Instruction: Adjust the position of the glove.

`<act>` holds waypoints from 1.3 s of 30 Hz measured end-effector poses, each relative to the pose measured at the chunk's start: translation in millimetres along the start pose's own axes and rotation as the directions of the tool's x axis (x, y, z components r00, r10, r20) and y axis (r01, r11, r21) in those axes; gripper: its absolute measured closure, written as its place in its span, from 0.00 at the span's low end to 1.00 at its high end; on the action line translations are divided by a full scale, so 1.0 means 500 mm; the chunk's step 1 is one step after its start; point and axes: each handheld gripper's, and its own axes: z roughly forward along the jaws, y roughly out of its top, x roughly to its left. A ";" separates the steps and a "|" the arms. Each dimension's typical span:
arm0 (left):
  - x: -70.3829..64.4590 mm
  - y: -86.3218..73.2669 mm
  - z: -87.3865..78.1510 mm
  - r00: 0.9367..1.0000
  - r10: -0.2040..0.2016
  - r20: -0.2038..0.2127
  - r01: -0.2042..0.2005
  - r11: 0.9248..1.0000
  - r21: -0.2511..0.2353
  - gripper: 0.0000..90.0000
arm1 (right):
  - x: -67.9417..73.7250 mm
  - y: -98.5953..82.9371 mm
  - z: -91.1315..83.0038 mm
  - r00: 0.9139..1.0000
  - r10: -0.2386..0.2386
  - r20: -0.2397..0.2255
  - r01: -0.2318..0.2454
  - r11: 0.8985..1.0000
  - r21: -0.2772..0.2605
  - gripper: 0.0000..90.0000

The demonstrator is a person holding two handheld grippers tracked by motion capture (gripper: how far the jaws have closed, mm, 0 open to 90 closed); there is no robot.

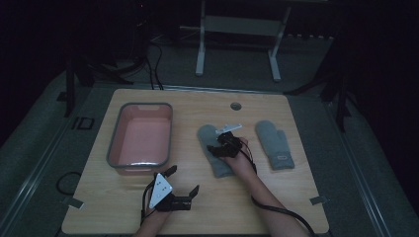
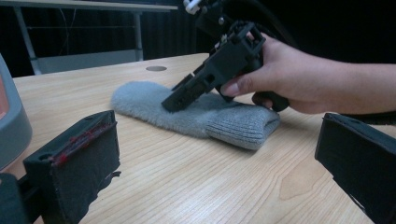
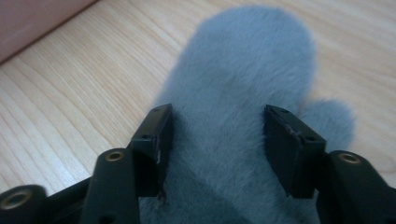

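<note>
Left gripper (image 1: pixel 182 180) sits nearest, jaws spread, holding nothing, on the table (image 1: pixel 207 207). Up and to its right, right gripper (image 1: pixel 221 144) is pressed onto the grey mitten (image 3: pixel 243 88), jaws apart astride its middle. Second mitten (image 1: pixel 274 143) lies just right; tub (image 1: pixel 141 136) beyond left gripper.

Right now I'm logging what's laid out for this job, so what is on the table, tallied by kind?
Grey mittens: 2, one under the right gripper, one lying apart to its right.
Pink bins with grey rim: 1.
Hand-held grippers: 2, counting the left gripper near the table's front edge.
Total: 5.
</note>
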 end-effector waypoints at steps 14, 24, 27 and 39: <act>-0.001 0.000 0.000 1.000 0.003 -0.001 -0.003 1.000 0.002 0.00 | 0.021 -0.004 0.000 1.000 0.001 0.031 -0.001 1.000 0.016 0.84; -0.001 0.000 0.000 1.000 0.008 0.002 -0.008 1.000 0.004 0.00 | 0.030 0.010 -0.079 0.988 0.149 0.041 -0.145 0.985 -0.091 0.91; -0.002 0.000 0.001 1.000 0.005 0.001 -0.005 1.000 0.001 0.00 | 0.029 0.025 -0.121 0.982 0.178 0.067 -0.170 0.979 -0.111 0.91; -0.001 0.000 0.000 1.000 0.006 -0.001 -0.006 1.000 0.004 0.00 | 0.003 0.003 -0.174 0.941 0.283 0.188 -0.266 0.958 -0.112 0.91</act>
